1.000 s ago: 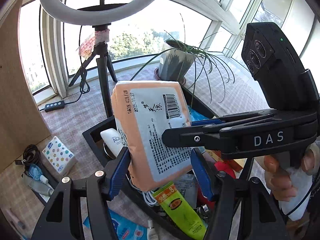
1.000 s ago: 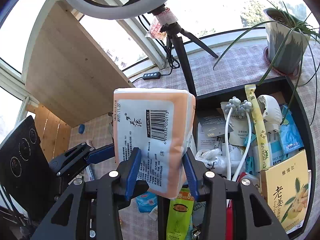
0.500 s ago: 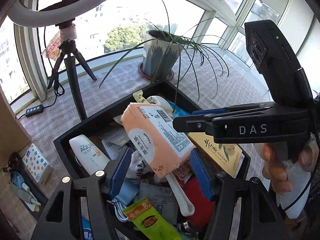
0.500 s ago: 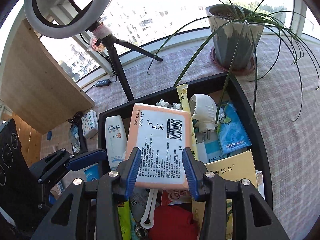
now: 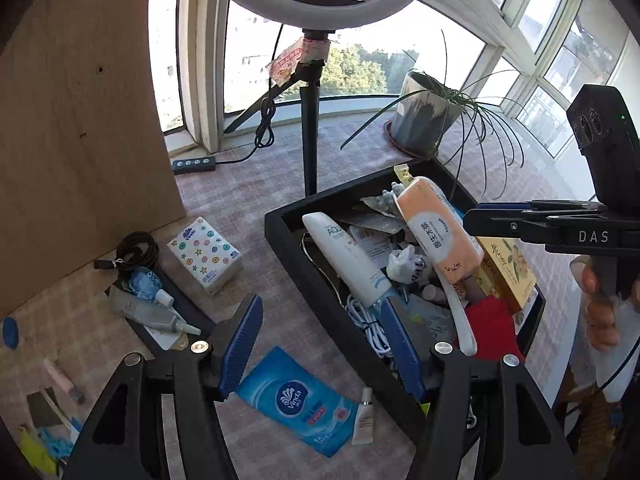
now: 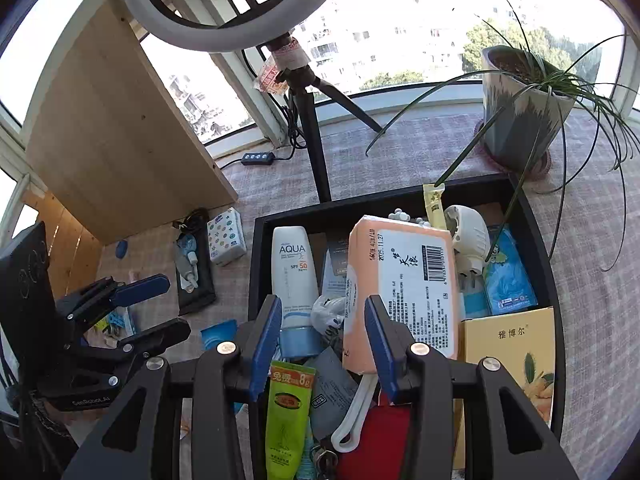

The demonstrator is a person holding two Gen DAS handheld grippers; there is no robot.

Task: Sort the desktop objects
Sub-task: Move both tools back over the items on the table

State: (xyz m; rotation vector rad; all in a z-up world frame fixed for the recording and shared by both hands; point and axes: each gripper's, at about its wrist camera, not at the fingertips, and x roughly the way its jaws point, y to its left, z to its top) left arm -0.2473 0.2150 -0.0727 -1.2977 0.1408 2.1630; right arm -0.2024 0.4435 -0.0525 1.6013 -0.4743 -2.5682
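An orange tissue pack (image 6: 404, 284) lies in the black tray (image 6: 536, 232) on top of other items; it also shows in the left wrist view (image 5: 436, 232). My right gripper (image 6: 322, 338) is open and empty, just in front of the pack and apart from it. My left gripper (image 5: 320, 348) is open and empty, over the tray's left rim (image 5: 304, 264) and the table. A white AQUA sunscreen tube (image 6: 294, 272) lies in the tray's left part (image 5: 348, 260). A blue Vinda wipes pack (image 5: 296, 400) lies on the table beneath my left gripper.
A star-print tissue pack (image 5: 206, 254), a small black tray with tubes (image 5: 160, 312) and a coiled cable (image 5: 136, 250) lie at left. A ring light tripod (image 5: 310, 132), a potted plant (image 6: 520, 108) and a wooden board (image 5: 76, 120) stand behind. A yellow box (image 6: 508, 360) fills the tray's right.
The right gripper lowered the orange tissue pack into the black tray, opened and let go of it. The left gripper swung left, away from the pack.
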